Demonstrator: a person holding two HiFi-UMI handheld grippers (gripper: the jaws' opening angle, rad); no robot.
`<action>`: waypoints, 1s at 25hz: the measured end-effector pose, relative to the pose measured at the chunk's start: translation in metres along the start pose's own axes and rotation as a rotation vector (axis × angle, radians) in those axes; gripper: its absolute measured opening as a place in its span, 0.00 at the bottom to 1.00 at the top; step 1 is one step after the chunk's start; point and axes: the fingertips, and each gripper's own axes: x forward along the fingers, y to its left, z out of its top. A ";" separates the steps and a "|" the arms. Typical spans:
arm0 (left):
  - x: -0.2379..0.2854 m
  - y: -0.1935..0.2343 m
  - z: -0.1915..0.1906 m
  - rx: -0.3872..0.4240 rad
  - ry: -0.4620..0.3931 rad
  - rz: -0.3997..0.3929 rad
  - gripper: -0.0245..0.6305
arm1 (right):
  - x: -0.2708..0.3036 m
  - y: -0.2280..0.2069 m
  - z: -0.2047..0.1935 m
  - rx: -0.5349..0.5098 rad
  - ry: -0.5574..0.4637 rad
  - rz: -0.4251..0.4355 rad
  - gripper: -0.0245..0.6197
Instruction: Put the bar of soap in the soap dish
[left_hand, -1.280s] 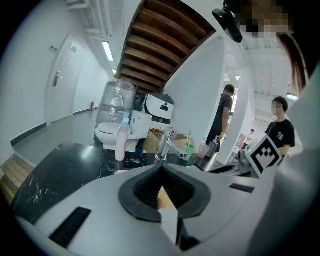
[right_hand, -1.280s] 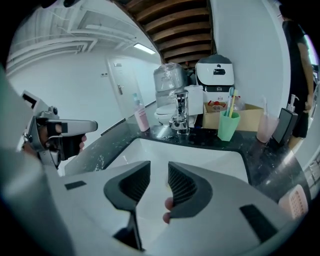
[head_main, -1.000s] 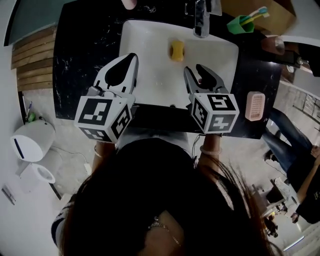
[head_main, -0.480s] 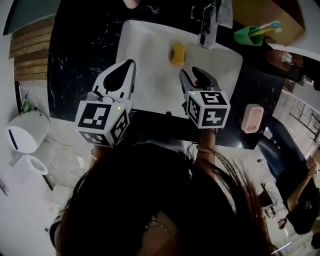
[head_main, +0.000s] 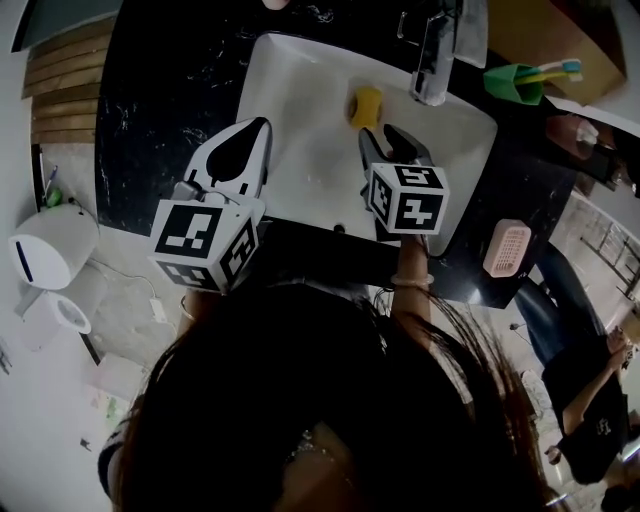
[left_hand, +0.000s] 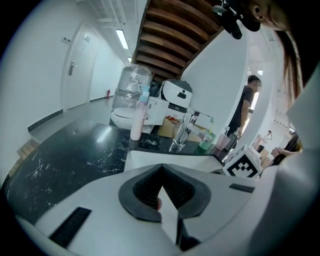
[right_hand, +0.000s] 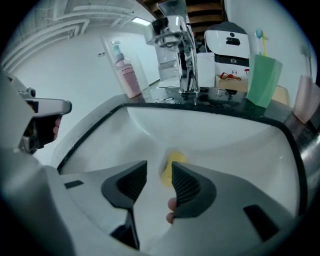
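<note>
At the far left a white bin (head_main: 55, 245) stands on the floor beside the black marble counter (head_main: 160, 110). The left gripper (head_main: 260, 125) hovers over the sink's left rim with its jaws clenched tip to tip and nothing between them; its own view shows the ribbed pads meeting in a point.

The white sink (head_main: 300, 90) fills the middle of the counter. The bar of soap (head_main: 366, 106), yellow and rounded, lies on the basin floor toward the back, near the foot of the tap. Its long axis runs roughly from the front of the basin toward the back wall, tilted slightly. Both ends look alike, so I cannot tell which end leads.

Just in front of the soap, the right gripper (head_main: 382, 135) points steeply down into the basin. Its jaws stand apart and released. In its own view the soap shows in the gap beyond the tips (close, but neither pad presses on it).

The chrome faucet (head_main: 435, 60) rises behind the soap. To its right is a green cup (head_main: 515, 82) holding toothbrushes. The pink soap dish (head_main: 505, 248) sits on the counter past the sink's right edge, well apart from the soap.
</note>
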 end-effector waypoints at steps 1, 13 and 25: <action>0.000 0.001 -0.001 -0.002 0.002 0.003 0.03 | 0.004 -0.001 -0.002 0.000 0.009 0.001 0.25; 0.009 0.012 -0.003 -0.030 0.026 0.030 0.03 | 0.037 -0.017 -0.013 0.058 0.068 0.001 0.29; 0.015 0.018 -0.011 -0.043 0.065 0.052 0.03 | 0.070 -0.030 -0.018 0.093 0.122 -0.004 0.32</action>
